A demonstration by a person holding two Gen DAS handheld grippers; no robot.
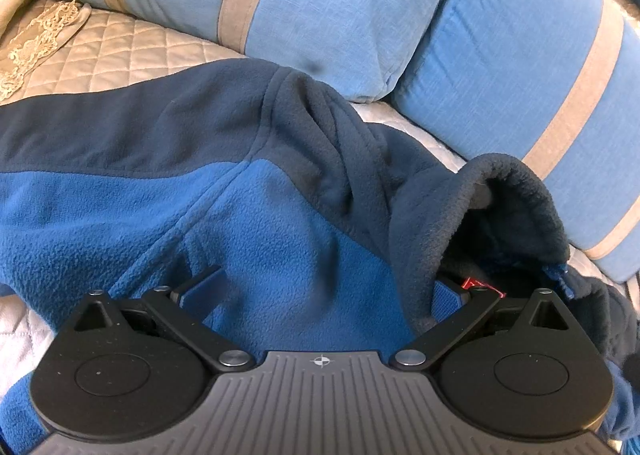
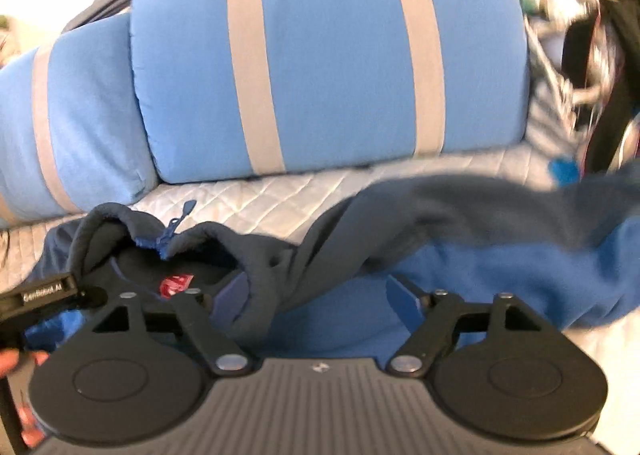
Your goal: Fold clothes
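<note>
While both claws gape, fleece jacket (image 1: pixel 240 215) lies crosswise, collar (image 2: pixel 168 247) toward cushions (image 2: pixel 328 55).

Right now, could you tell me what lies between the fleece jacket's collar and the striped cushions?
In the right wrist view, only bare quilted cover separates collar from cushions.

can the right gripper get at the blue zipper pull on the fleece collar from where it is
Probably yes. The right gripper stands open over the blue and navy fleece jacket, and the small blue zipper pull lies exposed up and to its left, with nothing covering it.
</note>
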